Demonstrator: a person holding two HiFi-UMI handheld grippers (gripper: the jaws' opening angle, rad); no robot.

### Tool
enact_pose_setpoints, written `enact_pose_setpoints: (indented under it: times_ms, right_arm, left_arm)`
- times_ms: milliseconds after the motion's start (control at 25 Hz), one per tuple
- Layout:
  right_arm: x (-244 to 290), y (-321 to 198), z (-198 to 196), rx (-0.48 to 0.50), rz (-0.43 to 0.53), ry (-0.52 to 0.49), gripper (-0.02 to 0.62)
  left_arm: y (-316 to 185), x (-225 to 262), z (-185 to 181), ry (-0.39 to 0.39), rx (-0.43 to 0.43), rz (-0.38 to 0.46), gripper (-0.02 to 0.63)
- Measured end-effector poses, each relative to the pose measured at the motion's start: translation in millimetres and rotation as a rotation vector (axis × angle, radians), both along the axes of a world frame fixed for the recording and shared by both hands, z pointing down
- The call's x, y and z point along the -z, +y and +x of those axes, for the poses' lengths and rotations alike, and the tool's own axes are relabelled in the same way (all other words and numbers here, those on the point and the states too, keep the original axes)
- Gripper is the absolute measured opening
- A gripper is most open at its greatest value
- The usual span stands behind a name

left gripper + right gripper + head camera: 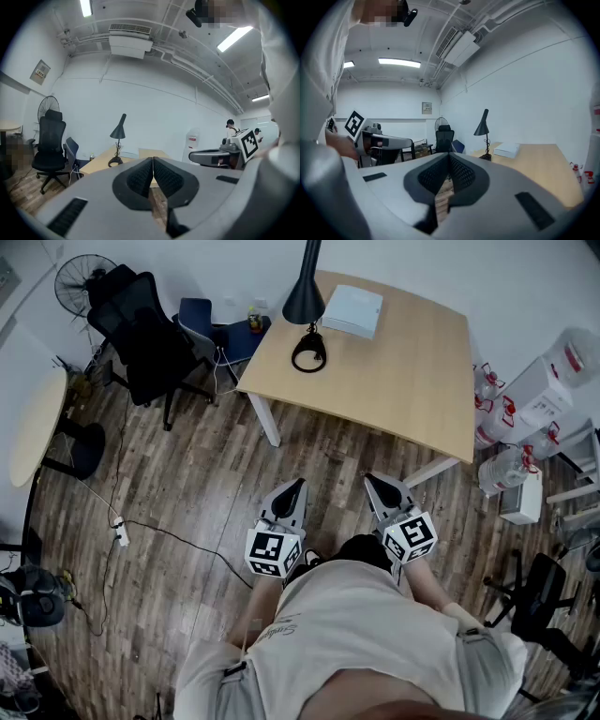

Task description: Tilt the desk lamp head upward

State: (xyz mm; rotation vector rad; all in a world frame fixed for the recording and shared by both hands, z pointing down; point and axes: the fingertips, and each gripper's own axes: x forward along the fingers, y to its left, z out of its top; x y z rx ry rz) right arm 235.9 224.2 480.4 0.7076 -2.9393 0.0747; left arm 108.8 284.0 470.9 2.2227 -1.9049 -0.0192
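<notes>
Floor of brown wood planks fills the room, and a light wooden table stands on it by the white wall. The black desk lamp stands on the table's far left part, just beside a flat white box. Its lamp head points down.

A black office chair, a blue chair and a fan stand left of the table. Big water bottles crowd the right side. A power strip lies on the floor at the left. Open floor lies between the person and the table's near edge.

The person holds both tools low, side by side, pointing at the table, well apart from the lamp. The left gripper has its jaws pressed together with nothing in them. The right gripper is the same.
</notes>
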Motion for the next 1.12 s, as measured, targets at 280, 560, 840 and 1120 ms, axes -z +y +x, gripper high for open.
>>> enact_pose_setpoints:
  times_ms: [280,560,840,1120]
  right_arm:
    - [4,-1,-8,-0.001,0.023,0.002,-0.005]
    - [6,-3,-18,-0.023,0.036,-0.004,-0.005]
    - [-2,-8,-15,-0.037,-0.015,0.027,-0.005]
    - [-19,-23,-45,0.006,-0.061,0.040,-0.005]
  left_arm:
    - [-2,-2,-6,-0.013,-0.010,-0.003,0.015]
    - [-1,-3,-14,-0.003,-0.016,-0.001,0.015]
    - [-12,-20,-18,0.011,-0.027,-0.049,0.015]
    - [-11,-33,-47,0.017,0.024,-0.101,0.015]
